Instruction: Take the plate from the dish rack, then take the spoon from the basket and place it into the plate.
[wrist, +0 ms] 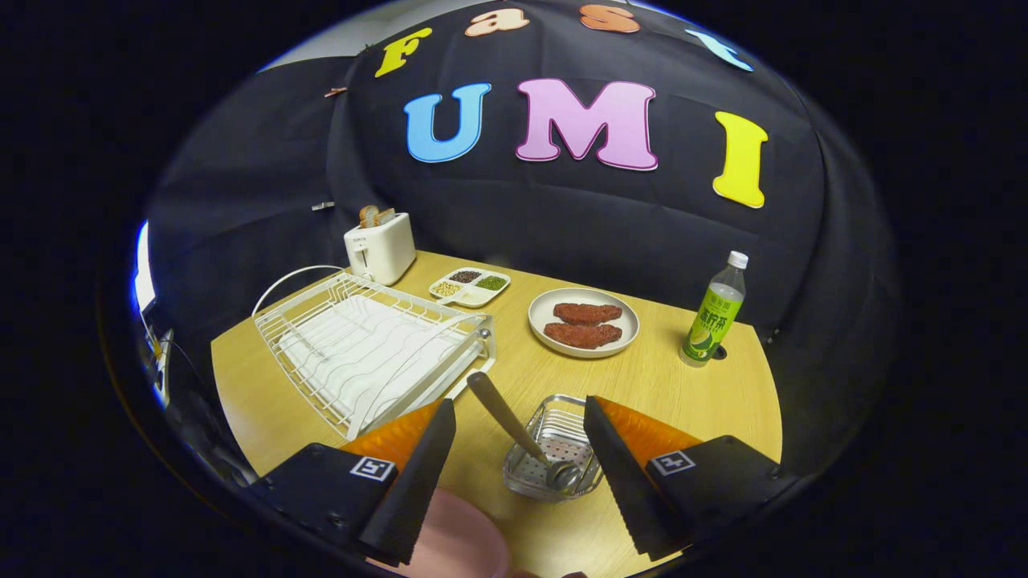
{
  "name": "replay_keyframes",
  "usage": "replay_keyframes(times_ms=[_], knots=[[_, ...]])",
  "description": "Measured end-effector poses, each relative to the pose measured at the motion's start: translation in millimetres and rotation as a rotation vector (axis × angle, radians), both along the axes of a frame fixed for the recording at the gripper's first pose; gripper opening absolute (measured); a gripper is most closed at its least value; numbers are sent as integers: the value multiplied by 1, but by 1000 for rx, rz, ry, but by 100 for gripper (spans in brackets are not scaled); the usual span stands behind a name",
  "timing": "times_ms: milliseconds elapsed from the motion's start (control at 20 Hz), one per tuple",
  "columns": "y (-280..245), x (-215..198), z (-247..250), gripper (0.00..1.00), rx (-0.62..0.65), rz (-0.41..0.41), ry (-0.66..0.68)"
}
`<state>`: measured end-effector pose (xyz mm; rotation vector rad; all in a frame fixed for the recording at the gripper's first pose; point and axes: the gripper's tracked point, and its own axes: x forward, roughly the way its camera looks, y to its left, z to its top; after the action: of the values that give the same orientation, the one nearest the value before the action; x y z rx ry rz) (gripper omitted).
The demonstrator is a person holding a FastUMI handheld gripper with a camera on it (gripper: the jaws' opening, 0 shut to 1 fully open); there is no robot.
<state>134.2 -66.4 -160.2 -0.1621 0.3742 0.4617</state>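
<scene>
While the pink plate [458, 538] lies on the bench [707, 393] close under the left finger, the hand-held gripper [518, 482] stands wide open and holds nothing. Between the fingers, nearer the right one, sits the small wire basket [554, 461] with the spoon [514, 429] in it. The spoon's bowl rests low in the basket near the right finger; its handle leans up and away toward the left, its tip near the dish rack's corner. Judged from this, the coming grasp calls for closing across that slanted handle. Beyond to the left lies the white dish rack [361, 345], which carries no plate. Farther off stand a plate of meat [584, 323], a bottle [713, 313], and a toaster [380, 247].
</scene>
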Motion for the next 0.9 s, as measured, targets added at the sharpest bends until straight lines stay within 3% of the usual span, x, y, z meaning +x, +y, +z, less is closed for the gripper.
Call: replay_keyframes(times_ms=[300,700,900], knots=[[19,27,-30,95,-88,20,20],[21,35,-43,31,-114,12,61],[14,36,-38,23,-160,-12,21]])
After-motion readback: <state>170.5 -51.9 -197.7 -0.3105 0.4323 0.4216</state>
